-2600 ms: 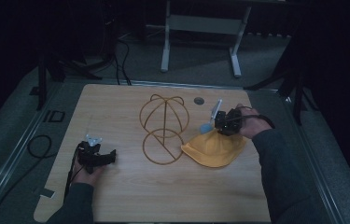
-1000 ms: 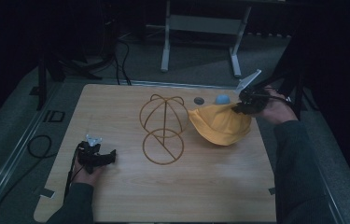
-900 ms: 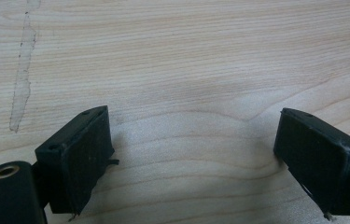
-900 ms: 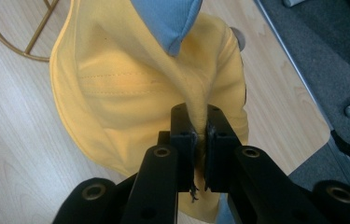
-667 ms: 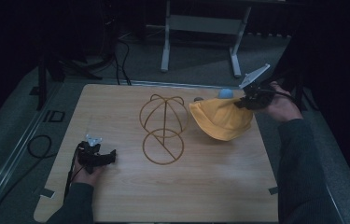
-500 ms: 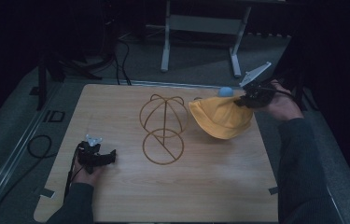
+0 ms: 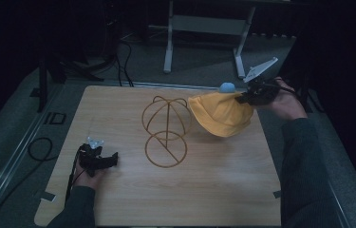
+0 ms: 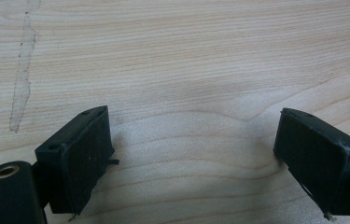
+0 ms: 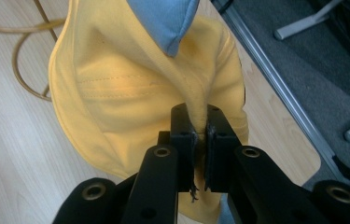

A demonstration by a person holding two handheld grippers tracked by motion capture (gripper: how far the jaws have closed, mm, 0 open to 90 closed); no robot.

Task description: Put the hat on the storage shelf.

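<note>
The right gripper [image 9: 199, 135] has its jaws pinched on a fold of the yellow hat [image 7: 220, 114], which hangs clear of the table beside the wire stand [image 7: 165, 130]; seating it there remains. The left gripper [image 8: 196, 154] rests wide open, empty

Yellow hat [image 9: 130, 84] pinched in tool [image 9: 199, 133]
</note>
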